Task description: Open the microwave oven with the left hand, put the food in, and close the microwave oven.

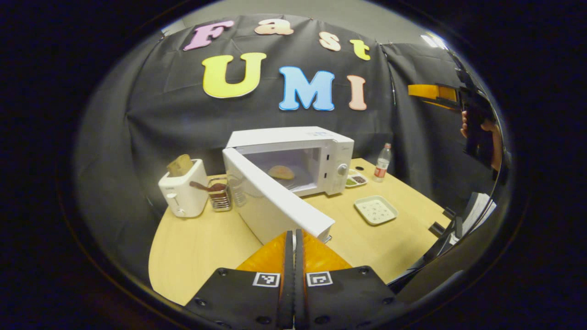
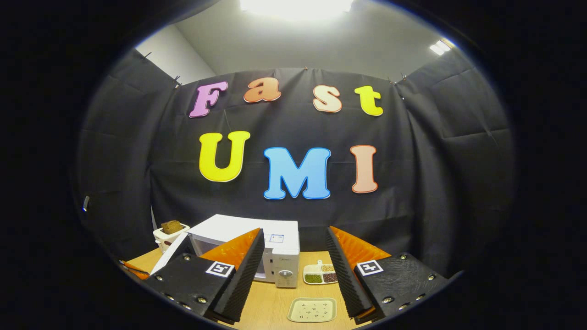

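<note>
Wooden table (image 1: 206,247): microwave (image 1: 298,156) door (image 1: 275,201) open, food (image 1: 281,172) inside. Left gripper (image 1: 293,238), jaws together, sits just before the door; closing comes next. Right gripper (image 2: 293,270), jaws apart, empty.

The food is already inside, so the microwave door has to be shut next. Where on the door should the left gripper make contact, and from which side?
Judging by its pose, push rather than pinch: the microwave door stands swung wide open, hinged on the toaster side. The left gripper, fingers closed, sits right by the door's free edge. Press the outer face near that edge, farthest from the hinge, swinging it toward the cavity holding the food.
</note>
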`<move>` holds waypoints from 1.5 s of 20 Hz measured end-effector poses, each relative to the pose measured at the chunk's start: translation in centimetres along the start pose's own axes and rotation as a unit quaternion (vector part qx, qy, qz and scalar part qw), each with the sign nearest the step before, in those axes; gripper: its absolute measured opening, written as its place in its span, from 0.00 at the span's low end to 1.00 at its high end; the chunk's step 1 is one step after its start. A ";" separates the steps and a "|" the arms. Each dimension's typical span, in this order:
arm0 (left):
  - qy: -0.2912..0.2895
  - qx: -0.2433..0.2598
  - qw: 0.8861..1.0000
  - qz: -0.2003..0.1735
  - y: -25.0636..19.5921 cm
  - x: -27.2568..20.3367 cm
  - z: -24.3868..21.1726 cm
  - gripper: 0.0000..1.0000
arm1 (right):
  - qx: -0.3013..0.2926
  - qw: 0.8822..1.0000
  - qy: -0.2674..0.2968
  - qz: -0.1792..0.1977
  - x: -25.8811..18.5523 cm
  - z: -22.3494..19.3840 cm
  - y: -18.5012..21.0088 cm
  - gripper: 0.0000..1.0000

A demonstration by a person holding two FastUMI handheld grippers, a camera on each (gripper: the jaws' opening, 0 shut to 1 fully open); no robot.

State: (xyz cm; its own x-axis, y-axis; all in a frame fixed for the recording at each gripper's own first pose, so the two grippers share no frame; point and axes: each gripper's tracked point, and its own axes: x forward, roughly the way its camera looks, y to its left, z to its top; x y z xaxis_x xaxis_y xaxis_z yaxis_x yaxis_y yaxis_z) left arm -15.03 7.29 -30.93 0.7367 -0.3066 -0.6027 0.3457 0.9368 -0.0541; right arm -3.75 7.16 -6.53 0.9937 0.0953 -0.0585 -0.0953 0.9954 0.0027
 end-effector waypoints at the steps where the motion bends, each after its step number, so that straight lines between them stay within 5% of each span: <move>1: 0.003 0.005 1.000 -0.007 -0.9 0.8 0.1 0.07 | 0.001 1.000 0.001 -0.003 0.3 0.0 -0.6 0.82; 15: 0.009 0.049 0.996 -0.078 -7.8 12.8 6.0 0.07 | 0.002 0.999 -0.005 -0.049 2.4 -0.1 -7.2 0.82; 24: 0.010 0.062 0.995 -0.076 -8.9 16.8 8.0 0.07 | -0.003 0.998 -0.004 -0.063 2.6 -0.4 -9.9 0.82; 30: -0.009 0.022 0.998 -0.066 -9.4 18.8 9.2 0.07 | 0.010 0.998 0.008 -0.066 3.1 -1.0 -10.7 0.82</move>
State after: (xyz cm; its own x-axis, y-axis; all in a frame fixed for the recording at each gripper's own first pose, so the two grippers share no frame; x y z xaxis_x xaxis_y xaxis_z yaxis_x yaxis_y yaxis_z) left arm 0.90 -8.81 -34.44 0.6929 -0.4304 -0.5785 0.4652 0.8798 -0.0974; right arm 0.25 -3.21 -7.74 0.9964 -0.0366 -0.0762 0.0378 0.9992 0.0142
